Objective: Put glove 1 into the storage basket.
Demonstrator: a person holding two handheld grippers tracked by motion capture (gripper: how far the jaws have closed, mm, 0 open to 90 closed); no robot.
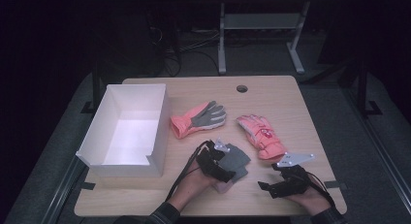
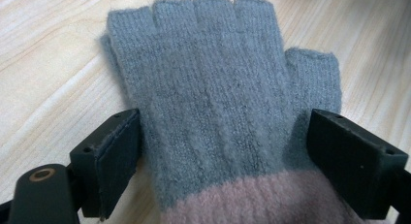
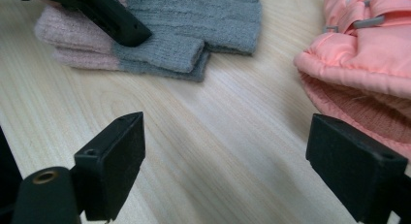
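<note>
The grey knitted fingerless glove with a pink cuff (image 2: 213, 107) lies flat on the wooden bench (image 1: 291, 103), between the wide-open jaws of our left gripper (image 2: 225, 156). We should close low, near the cuff, to catch both layers. Our right gripper (image 3: 240, 161) is open and empty. The coral padded ski glove (image 3: 368, 64) lies just beside; the white cardboard box (image 1: 128, 129) stands unobstructed.

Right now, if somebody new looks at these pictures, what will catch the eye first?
Probably the two coral-pink gloves: one at the table's centre, one to its right. Next, the grey knitted fingerless glove at the near edge, lying between the open jaws of the left gripper. A white box stands at the left.
</note>
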